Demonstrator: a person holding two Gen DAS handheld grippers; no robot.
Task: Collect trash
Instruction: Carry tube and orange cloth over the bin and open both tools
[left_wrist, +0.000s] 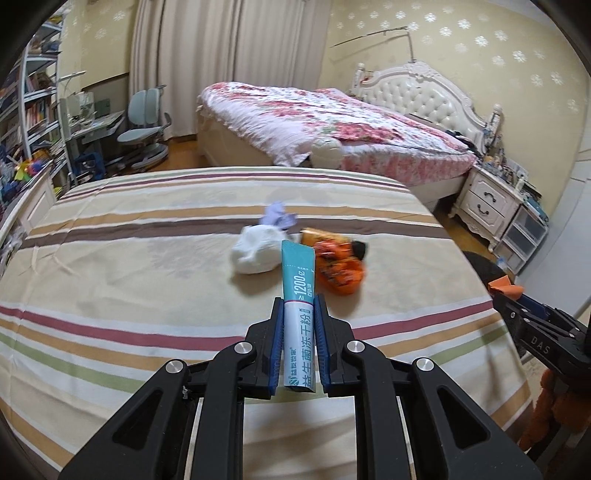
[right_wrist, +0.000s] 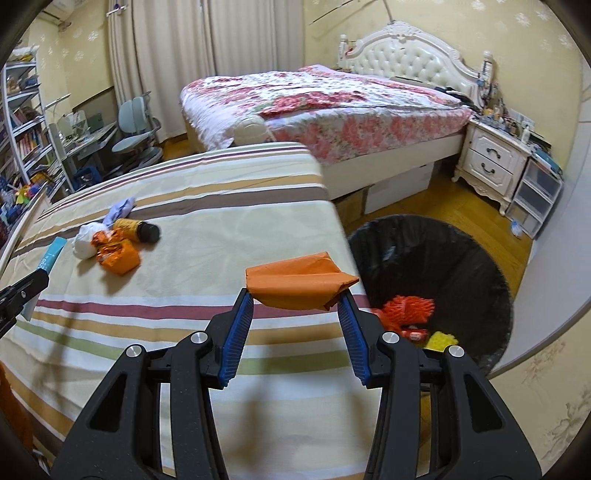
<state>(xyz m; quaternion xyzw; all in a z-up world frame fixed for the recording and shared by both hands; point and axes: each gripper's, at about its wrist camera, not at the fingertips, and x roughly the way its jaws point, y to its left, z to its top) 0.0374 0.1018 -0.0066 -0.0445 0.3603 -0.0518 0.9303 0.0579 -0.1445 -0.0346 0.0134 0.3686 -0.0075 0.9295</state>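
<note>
Trash waits in two grips. One teal sachet (left_wrist: 298, 295) stands upright between the narrow fingers of the left gripper (left_wrist: 299, 306), pinched low on its white half, above the near part of a striped sheet (left_wrist: 129, 266). One folded orange wrapper (right_wrist: 299, 286) is held across the tips of the right gripper (right_wrist: 297, 301); its fingers are set wide, the wrapper spanning them, over the right edge of the sheet and just left of a black-lined bin (right_wrist: 461, 254) on the floor.

Judging from this, the step in hand is dropping the wrapper. To do it well, carry the right gripper further right until the wrapper is fully over the bin's mouth, then spread the fingers; let go too early and it may catch the sheet's edge. The sachet should follow the same way.

Four pieces remain in a cluster far on the sheet: one white wad (right_wrist: 84, 242), one purple scrap (right_wrist: 120, 210), one crumpled orange packet (right_wrist: 118, 254) and one dark-capped yellow bottle (right_wrist: 135, 229) lying on its side, touching or nearly so. Inside the bin lie one orange net (right_wrist: 408, 308), one yellow piece (right_wrist: 441, 339) and something red I cannot identify.
</note>
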